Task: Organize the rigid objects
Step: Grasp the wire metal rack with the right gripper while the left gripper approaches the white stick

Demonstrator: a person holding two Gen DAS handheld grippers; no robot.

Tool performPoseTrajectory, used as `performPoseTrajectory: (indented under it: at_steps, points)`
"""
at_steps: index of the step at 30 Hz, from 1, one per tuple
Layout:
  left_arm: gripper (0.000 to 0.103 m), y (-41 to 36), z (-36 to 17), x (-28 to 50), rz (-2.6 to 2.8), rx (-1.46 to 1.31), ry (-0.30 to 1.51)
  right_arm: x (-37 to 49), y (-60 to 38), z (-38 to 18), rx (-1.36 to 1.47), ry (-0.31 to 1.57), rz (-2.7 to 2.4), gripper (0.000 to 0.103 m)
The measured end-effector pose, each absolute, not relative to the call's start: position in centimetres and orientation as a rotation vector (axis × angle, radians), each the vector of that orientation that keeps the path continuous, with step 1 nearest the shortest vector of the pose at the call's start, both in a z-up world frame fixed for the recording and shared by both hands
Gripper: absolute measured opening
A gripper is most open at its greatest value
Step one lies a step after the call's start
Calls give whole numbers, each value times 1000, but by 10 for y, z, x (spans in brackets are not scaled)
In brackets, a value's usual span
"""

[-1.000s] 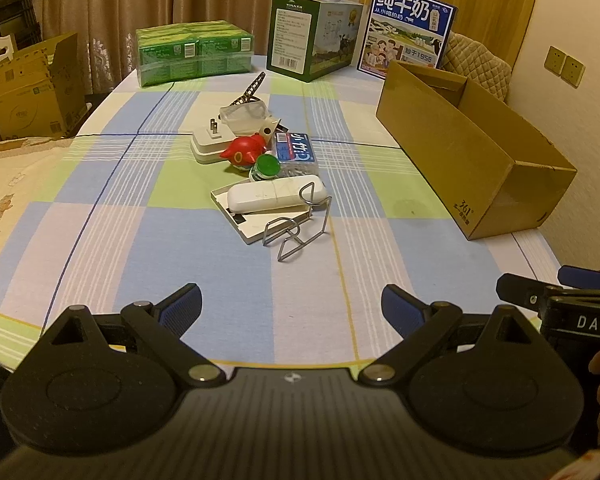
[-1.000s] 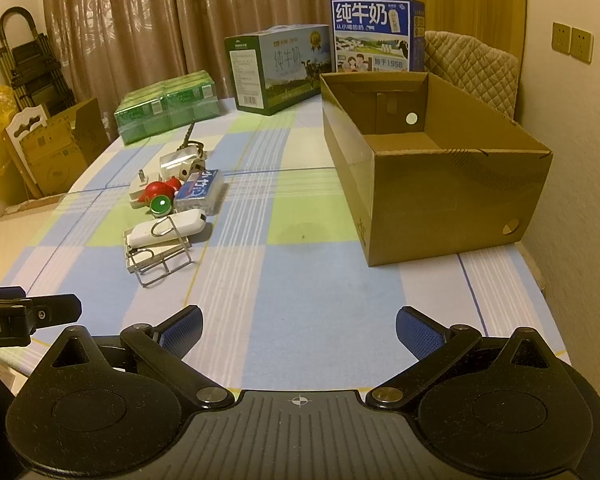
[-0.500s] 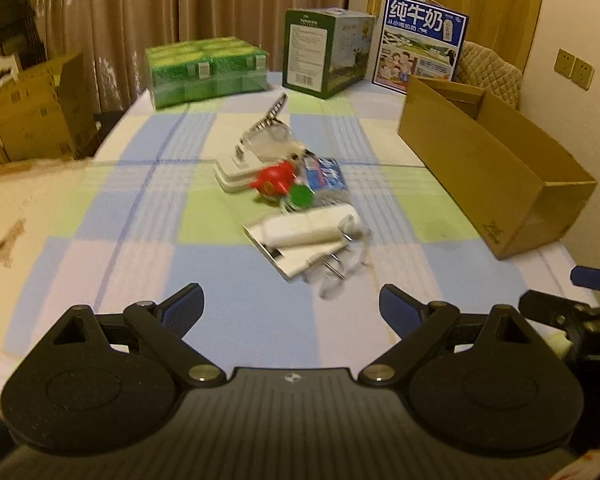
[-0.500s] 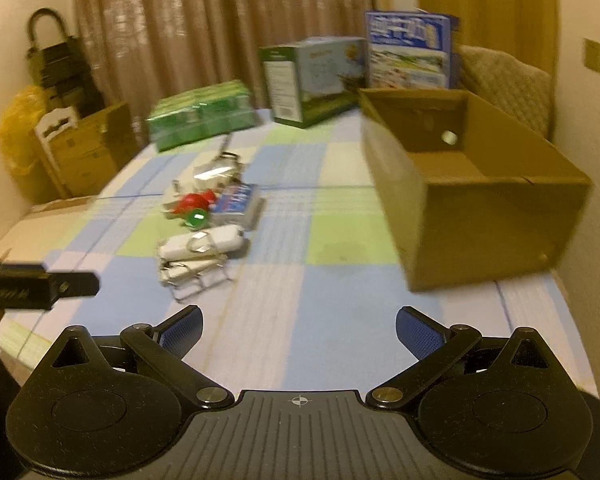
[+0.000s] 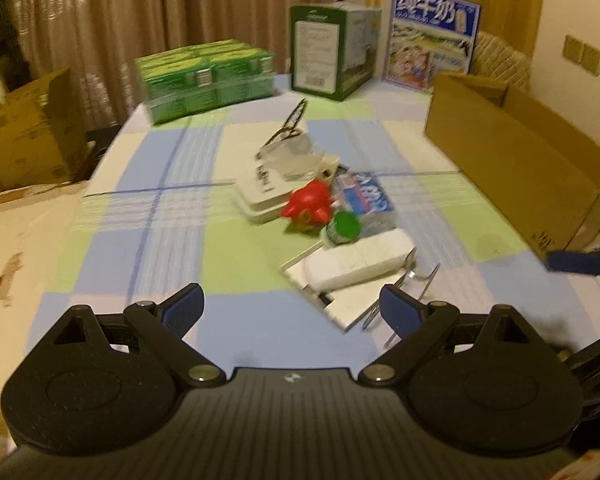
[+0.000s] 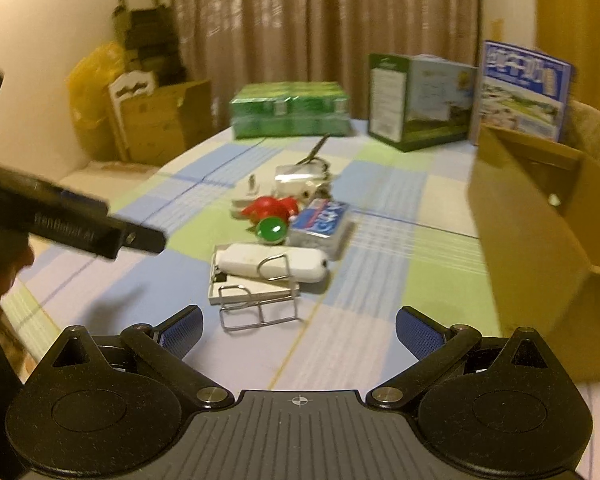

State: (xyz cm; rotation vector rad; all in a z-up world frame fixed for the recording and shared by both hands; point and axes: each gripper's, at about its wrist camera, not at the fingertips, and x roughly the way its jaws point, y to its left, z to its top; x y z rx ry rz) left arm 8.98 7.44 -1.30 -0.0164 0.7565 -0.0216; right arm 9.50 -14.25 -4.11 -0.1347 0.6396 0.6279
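Note:
A small pile lies mid-table: a white oblong device [image 5: 360, 266] [image 6: 274, 262] on a flat white board [image 5: 334, 300], a bent wire rack [image 6: 258, 304] [image 5: 414, 286], a red toy [image 5: 310, 206] [image 6: 270, 208], a green-capped jar [image 5: 342, 228] [image 6: 272, 230], a blue packet [image 5: 366, 196] [image 6: 320, 220], a white adapter block [image 5: 260, 192] and black tongs [image 5: 290, 124]. My left gripper [image 5: 292, 306] hangs open just short of the pile. My right gripper [image 6: 298, 326] is open too, near the wire rack, nothing between its fingers.
An open cardboard box [image 5: 516, 160] [image 6: 540, 240] stands at the right. At the far edge are green cartons [image 5: 210, 76], a green box [image 5: 334, 50] and a blue milk carton [image 5: 430, 40]. The left gripper's body [image 6: 72, 228] crosses the right wrist view.
Both grippers have moved closer to the pile, which now looms larger. The right view has swung left, off the cardboard box and onto the pile. Both grippers stay open.

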Motion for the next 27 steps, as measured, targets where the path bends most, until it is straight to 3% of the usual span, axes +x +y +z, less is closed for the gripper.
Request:
performPoseTrajectory:
  at_steps: [5, 10, 14, 19, 27]
  points:
    - [93, 77, -25, 107, -45, -3, 734, 107, -116, -62, -213, 619, 727, 100]
    - [93, 89, -38, 115, -21, -44, 766, 127, -91, -84, -251, 643, 777, 84]
    - [93, 92, -42, 116, -28, -49, 768, 139, -81, -96, -242, 658, 789, 79]
    - [93, 95, -47, 117, -25, -75, 779, 144, -74, -103, -270, 674, 782, 65]
    - [93, 89, -49, 119, -46, -71, 781, 144, -85, -95, -245, 686, 715, 64]
